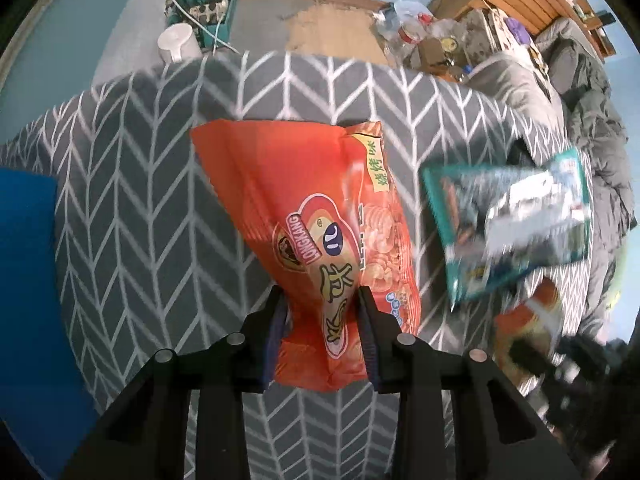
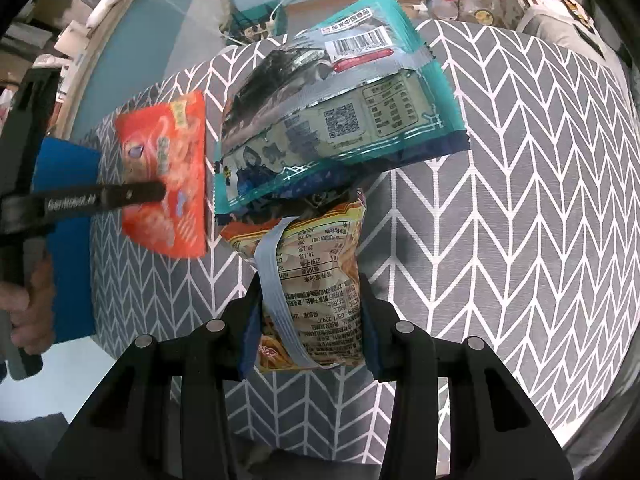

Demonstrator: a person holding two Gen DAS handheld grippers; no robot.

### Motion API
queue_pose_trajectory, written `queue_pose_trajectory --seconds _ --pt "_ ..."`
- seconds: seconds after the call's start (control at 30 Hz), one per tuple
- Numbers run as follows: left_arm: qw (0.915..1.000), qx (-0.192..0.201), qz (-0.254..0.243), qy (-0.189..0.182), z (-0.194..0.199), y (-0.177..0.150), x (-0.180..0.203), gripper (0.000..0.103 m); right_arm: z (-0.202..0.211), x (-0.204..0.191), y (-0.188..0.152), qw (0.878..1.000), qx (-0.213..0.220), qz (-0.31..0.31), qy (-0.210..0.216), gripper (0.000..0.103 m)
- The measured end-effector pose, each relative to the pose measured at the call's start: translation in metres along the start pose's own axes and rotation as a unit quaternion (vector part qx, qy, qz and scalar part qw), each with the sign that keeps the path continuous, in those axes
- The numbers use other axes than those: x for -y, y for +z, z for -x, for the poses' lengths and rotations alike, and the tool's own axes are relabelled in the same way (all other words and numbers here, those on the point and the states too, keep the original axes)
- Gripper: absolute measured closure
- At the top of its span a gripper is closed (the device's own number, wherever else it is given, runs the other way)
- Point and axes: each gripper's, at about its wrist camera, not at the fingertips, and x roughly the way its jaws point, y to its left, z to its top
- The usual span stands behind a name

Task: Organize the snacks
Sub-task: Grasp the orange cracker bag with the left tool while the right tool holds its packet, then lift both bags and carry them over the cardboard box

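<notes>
L claw [image 1: 322,300] pinching orange bag [image 1: 312,216] | R claw [image 2: 308,284] pinching yellow pkt [image 2: 316,280], teal bag [image 2: 340,108] atop

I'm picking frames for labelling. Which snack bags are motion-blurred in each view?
Left wrist view: the teal bag is smeared, the orange bag fairly sharp. Right wrist view: reversed, orange bag blurred, teal bag and yellow packet legible.

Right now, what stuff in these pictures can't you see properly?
- Teal packet, left wrist view: motion blur smears its print.
- Yellow-orange packet, right wrist view: the teal packet covers its top; whether they are attached cannot be told.
- Blue thing, left wrist view: cut off by the frame edge, so unidentifiable.
- Orange bag, right wrist view: blurred, partly behind the left tongs.
- Floor clutter, left wrist view: too small.
</notes>
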Motion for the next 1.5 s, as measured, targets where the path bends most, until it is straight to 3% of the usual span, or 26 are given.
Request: queue_pose_trajectory --seconds 0.2,0.3,0.37,0.4,0.43,0.5,0.67,0.9,1.1,1.33,1.4,1.5 --pt "0.9994 -0.024 -0.026 -0.001 0.001 -0.029 -0.014 0.068 -0.008 -0.012 -0.006 1.000 -0.003 0.008 0.000 0.062" --pt "0.9995 -0.029 -0.012 -0.009 0.004 -0.036 -0.025 0.068 -0.012 -0.016 -0.011 1.000 -0.006 0.008 0.002 0.062" --pt "0.9998 -0.021 0.005 0.003 0.007 -0.039 -0.032 0.061 -0.015 -0.019 -0.016 1.000 -0.008 0.007 0.004 0.062" --pt "0.9998 -0.015 0.015 0.006 0.009 -0.038 -0.033 0.048 -0.017 -0.021 -0.018 1.000 -0.009 0.008 0.004 0.062" --pt "0.9997 -0.009 0.022 0.007 0.010 -0.037 -0.034 0.027 -0.018 -0.022 -0.020 1.000 -0.009 0.008 0.004 0.062" --pt "0.9991 0.011 0.040 0.005 0.016 -0.036 -0.034 0.016 -0.020 -0.025 -0.022 1.000 -0.010 0.011 0.004 0.062" --pt "0.9981 0.023 0.056 0.013 0.015 -0.028 -0.021 0.015 -0.024 -0.035 -0.029 1.000 -0.012 0.017 0.005 0.062" --pt "0.9969 0.002 0.068 0.040 -0.011 -0.016 0.008 0.015 -0.024 -0.042 -0.028 1.000 -0.011 0.020 0.007 0.062" --pt "0.9951 -0.019 0.043 0.087 -0.034 -0.019 0.028 0.010 -0.023 -0.044 -0.024 1.000 -0.013 0.024 0.010 0.062" --pt "0.9944 -0.022 0.046 0.093 -0.055 -0.021 0.043 0.008 -0.022 -0.044 -0.019 1.000 -0.013 0.027 0.009 0.062" --pt "0.9942 -0.016 0.049 0.095 -0.053 -0.023 0.041 0.012 -0.021 -0.043 -0.020 0.999 -0.014 0.028 0.009 0.062" --pt "0.9943 -0.003 0.049 0.095 -0.044 -0.033 0.032 0.027 -0.019 -0.041 -0.024 0.999 -0.014 0.030 0.007 0.062"
